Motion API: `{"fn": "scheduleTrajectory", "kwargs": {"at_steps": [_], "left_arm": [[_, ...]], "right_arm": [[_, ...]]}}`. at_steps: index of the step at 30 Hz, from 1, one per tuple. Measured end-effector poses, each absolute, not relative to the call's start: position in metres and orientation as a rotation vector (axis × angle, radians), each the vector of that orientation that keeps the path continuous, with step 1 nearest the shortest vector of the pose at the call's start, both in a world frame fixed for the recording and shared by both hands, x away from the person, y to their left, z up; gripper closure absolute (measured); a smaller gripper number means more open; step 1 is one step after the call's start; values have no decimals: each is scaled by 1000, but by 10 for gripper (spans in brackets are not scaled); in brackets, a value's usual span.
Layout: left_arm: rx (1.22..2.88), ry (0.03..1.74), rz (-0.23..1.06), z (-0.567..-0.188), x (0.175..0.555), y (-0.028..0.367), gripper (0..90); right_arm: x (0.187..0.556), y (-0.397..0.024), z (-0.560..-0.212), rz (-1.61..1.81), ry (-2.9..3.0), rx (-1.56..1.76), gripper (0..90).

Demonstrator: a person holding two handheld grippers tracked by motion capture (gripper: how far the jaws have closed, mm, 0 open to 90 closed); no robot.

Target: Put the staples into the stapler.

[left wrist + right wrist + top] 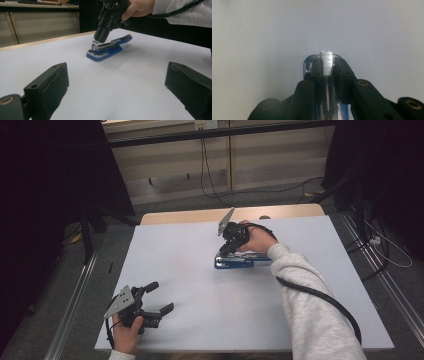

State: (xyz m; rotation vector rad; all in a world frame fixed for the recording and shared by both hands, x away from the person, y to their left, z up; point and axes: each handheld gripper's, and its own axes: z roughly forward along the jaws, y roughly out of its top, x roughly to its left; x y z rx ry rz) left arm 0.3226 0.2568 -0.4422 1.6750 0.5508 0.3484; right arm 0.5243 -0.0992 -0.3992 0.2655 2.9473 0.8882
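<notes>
The room is dim, with dark edges in the high view. The white-topped table (200,285) looks greyish and evenly lit. Near black jaws blur softly in both gripper views.

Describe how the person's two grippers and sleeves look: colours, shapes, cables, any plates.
Both grippers are black, each with two blocky jaws on linked arms joined by brass-coloured pivot pins. The left gripper and the right gripper each carry a grey three-cornered plate on top. A thick black cable trails from the right one along the forearm. The right sleeve is light grey; a pale cuff shows at the left wrist.
</notes>
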Motion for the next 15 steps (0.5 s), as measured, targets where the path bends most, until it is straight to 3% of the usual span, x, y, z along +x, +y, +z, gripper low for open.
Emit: {"fn": "scheduleTrajectory", "kwargs": {"at_steps": [15], "left_arm": [[1674,556,350,-442,322,257,52]], "right_arm": [[524,-98,-402,884,2949,266,786]]}}
